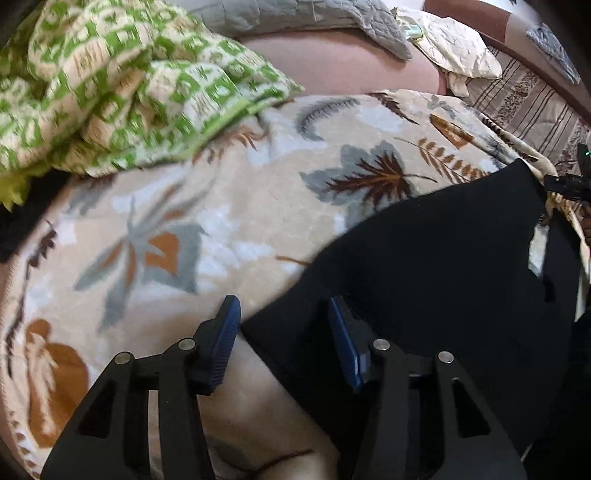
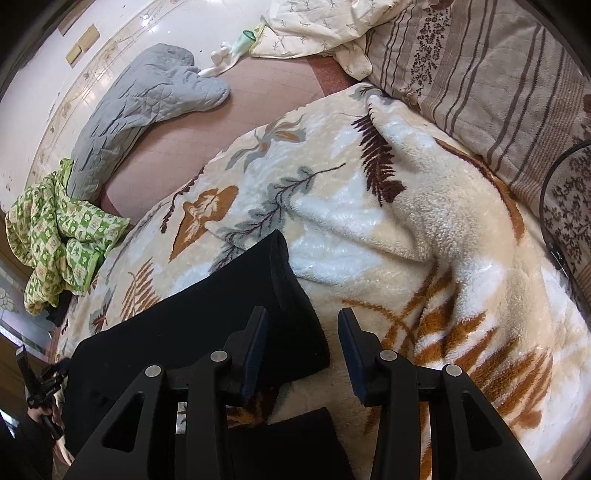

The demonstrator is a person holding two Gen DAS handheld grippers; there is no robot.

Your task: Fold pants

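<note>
Black pants (image 1: 424,266) lie spread on a cream fleece blanket with a leaf print (image 1: 177,221). My left gripper (image 1: 284,321) hovers at the pants' near left corner. Its jaws stand apart, the corner of the cloth lying between them without being pinched. In the right wrist view the pants (image 2: 207,306) reach from the lower left to a folded tip near the middle. My right gripper (image 2: 303,328) is open over their right edge, with pants on its left side and bare blanket (image 2: 406,229) on its right. A second black piece (image 2: 295,439) shows below the fingers.
A crumpled green-patterned cloth (image 1: 110,92) lies at the blanket's far left. A grey quilted cover (image 2: 140,110) and cream bedding (image 2: 314,29) lie on the pink mattress (image 2: 221,125) beyond. A striped pillow (image 2: 480,92) borders the right. A hand holds the other gripper (image 2: 40,384) at lower left.
</note>
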